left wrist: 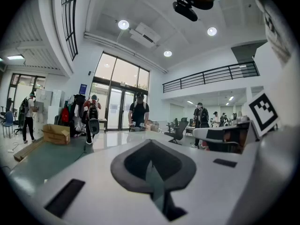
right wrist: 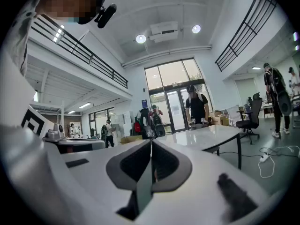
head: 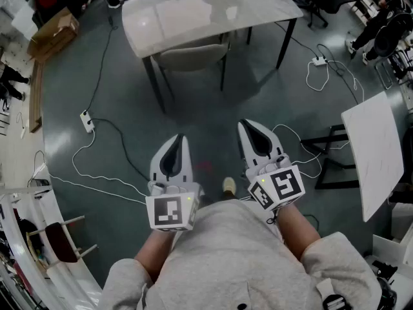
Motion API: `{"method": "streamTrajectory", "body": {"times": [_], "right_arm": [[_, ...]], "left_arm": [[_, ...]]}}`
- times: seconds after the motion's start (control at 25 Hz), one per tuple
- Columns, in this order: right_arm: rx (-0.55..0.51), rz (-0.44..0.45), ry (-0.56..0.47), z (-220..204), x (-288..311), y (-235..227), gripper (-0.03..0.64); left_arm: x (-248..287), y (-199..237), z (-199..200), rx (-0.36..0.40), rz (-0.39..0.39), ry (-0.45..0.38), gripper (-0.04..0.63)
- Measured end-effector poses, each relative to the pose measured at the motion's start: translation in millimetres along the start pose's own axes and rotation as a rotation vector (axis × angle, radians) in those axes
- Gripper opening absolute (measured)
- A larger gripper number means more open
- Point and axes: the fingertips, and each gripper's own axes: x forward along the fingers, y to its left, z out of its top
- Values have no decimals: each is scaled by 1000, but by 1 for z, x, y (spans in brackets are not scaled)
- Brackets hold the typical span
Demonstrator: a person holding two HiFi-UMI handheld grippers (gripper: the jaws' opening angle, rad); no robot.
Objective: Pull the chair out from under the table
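1 white table (head: 206, 11); 1 beige chair (head: 193, 55) tucked under its near edge. Left gripper (head: 181, 137), right gripper (head: 244, 125): jaws together, empty, well short of chair. Cables (head: 97, 173) across floor.

Grey floor (head: 213, 118) carries a white table (head: 193, 11), a chair (head: 193, 57), cables (head: 103, 185), a power strip (head: 86, 121).
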Motion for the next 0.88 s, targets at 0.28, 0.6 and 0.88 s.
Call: {"method": "streamTrajectory", "body": {"times": [0.28,0.6,0.88], "right_arm": [[-16,10,6,-1,7,5,25],[-2,27,-14,-1,8,17,25],[16,28,-20,-4,12,37,25]], "left_arm": [[3,11,6,0,2,-13,14],[-8,23,2,-7,6,-19,14],[-22,46,-4,1,8,-9,12]]}}
